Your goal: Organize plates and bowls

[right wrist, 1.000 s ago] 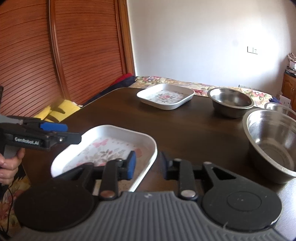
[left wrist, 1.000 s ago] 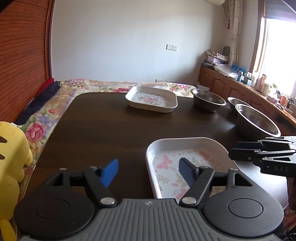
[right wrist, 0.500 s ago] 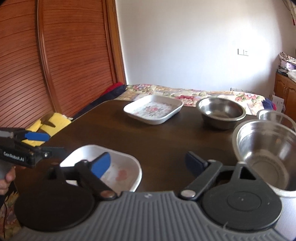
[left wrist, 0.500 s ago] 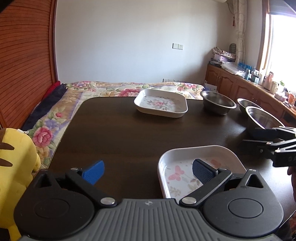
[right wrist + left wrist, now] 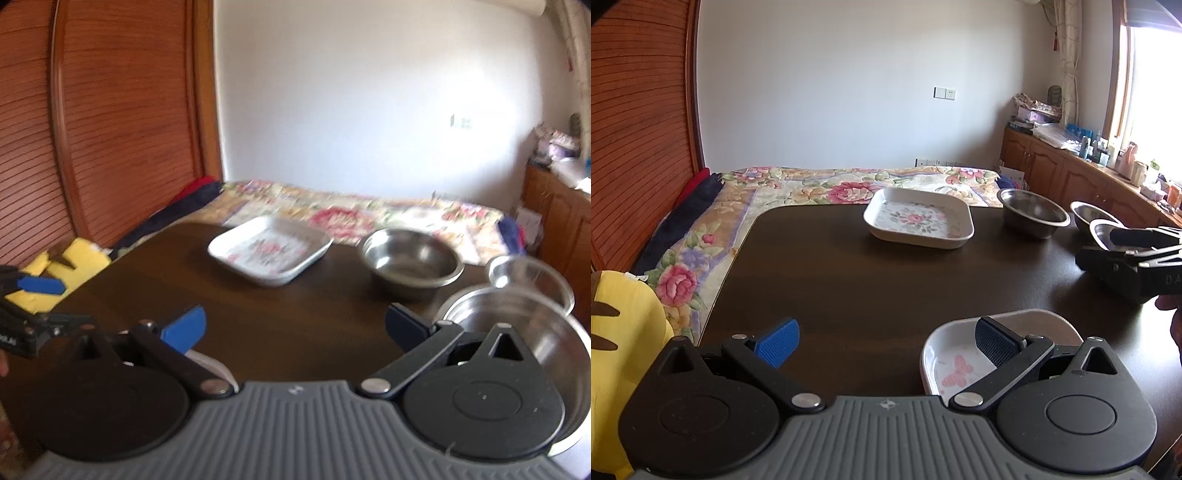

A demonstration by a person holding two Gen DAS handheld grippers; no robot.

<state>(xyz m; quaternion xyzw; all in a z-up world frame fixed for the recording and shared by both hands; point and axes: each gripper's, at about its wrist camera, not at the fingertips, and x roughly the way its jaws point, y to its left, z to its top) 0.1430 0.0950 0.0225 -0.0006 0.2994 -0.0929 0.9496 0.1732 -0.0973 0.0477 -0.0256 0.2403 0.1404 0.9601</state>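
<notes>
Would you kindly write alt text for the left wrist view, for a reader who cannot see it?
The open left claw hovers over a dark table, above a white butterfly-print dish at the near edge. Farther off sit a floral dish and three steel bowls; the right claw enters from the right.

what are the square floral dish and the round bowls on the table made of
The square floral dish looks like glazed ceramic or melamine: glossy white, printed flowers, thick rounded rim. The round bowls look like stainless steel: grey, mirror-like reflections, thin rolled rims. The table looks like dark varnished wood with a faint sheen.
</notes>
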